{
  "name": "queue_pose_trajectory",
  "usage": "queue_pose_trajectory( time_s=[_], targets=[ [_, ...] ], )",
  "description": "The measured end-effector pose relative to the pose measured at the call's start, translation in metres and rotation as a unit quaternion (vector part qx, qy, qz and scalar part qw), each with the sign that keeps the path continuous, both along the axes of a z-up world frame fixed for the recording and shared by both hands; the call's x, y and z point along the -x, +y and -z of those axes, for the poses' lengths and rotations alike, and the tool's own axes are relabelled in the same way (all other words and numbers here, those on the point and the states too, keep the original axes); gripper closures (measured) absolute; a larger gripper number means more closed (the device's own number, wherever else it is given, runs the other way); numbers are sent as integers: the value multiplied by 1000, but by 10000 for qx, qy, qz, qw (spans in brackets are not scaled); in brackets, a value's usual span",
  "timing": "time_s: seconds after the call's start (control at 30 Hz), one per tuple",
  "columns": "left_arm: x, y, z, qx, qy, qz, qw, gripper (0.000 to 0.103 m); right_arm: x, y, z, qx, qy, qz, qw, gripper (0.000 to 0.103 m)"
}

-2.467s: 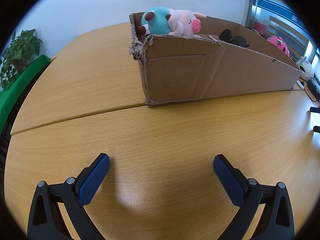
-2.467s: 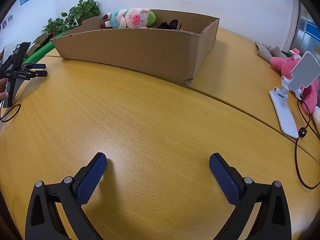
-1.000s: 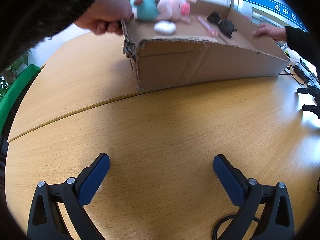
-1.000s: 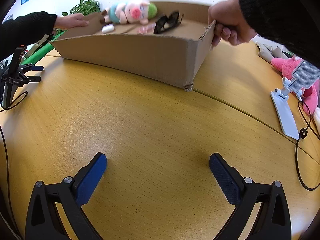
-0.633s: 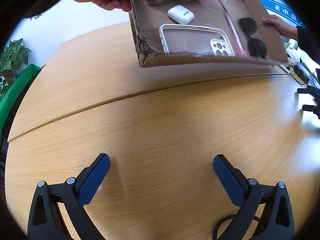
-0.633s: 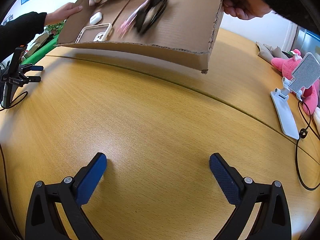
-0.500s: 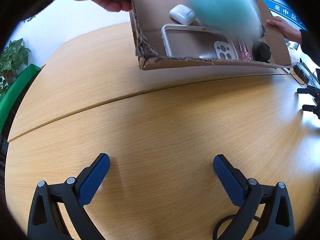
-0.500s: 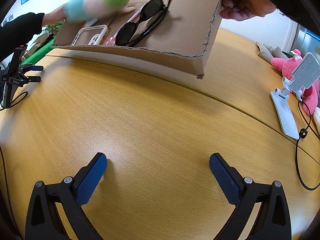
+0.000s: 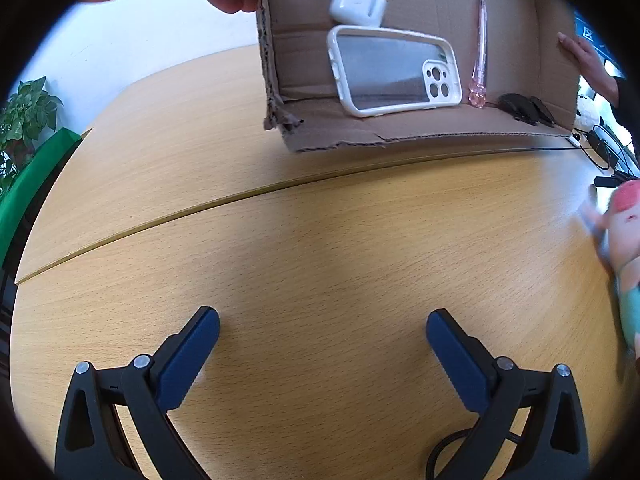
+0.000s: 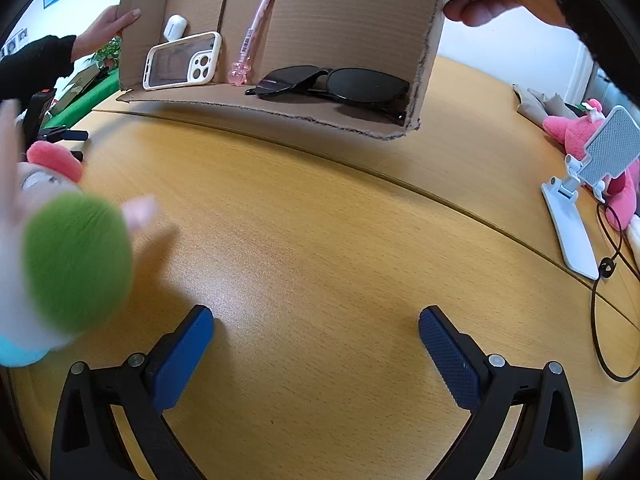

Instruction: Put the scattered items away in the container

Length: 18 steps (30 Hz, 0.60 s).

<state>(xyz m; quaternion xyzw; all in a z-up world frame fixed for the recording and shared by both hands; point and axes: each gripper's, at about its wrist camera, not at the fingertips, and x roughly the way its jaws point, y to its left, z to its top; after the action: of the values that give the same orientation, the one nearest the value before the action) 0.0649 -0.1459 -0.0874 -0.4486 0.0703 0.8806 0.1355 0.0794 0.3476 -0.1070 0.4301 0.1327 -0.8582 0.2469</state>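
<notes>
With both hand-held grippers point(image 9: 322, 334) point(image 10: 316, 330) spread and empty, we should wait until the tipped box point(image 10: 340, 12) ahead finishes spilling.

Brown cardboard box point(image 10: 340, 8) contains white phone case point(image 10: 182, 62), white earbud case point(image 9: 357, 4), pink pen point(image 10: 256, 28) and black sunglasses point(image 10: 336, 86); blurred plush toy point(image 10: 68, 256), at 9 o'clock, shows green, pink and teal.

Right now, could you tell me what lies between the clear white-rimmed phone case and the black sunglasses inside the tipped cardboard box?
A pink pen, leaning against the box floor, lies between the phone case and the sunglasses; the right wrist view shows it best.
</notes>
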Motion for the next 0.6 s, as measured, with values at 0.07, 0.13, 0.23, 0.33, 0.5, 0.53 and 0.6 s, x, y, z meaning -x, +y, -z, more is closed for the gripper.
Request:
queue_pose_trajectory(
  time_s=[0.07, 0.13, 0.23, 0.33, 0.5, 0.53, 0.6],
  targets=[
    [0, 0, 0, -1, 2, 0, 10000, 0, 0, 0, 0, 0, 0, 1, 10000, 0],
    [0, 0, 0, 0, 0, 0, 10000, 0, 0, 0, 0, 0, 0, 1, 10000, 0],
    [0, 0, 0, 0, 2, -1, 10000, 0, 0, 0, 0, 0, 1, 7, 10000, 0],
    [0, 0, 0, 0, 0, -1, 10000, 0, 0, 0, 0, -1, 1, 8, 10000, 0],
    [1, -1, 0, -5, 0, -2, 10000, 0, 0, 0, 0, 0, 1, 9, 10000, 0],
    [1, -1, 0, -5, 0, -2, 10000, 0, 0, 0, 0, 0, 1, 10, 10000, 0],
    [2, -1, 0, -5, 1, -2, 10000, 0, 0, 0, 0, -1, 1, 10, 10000, 0]
  ],
)
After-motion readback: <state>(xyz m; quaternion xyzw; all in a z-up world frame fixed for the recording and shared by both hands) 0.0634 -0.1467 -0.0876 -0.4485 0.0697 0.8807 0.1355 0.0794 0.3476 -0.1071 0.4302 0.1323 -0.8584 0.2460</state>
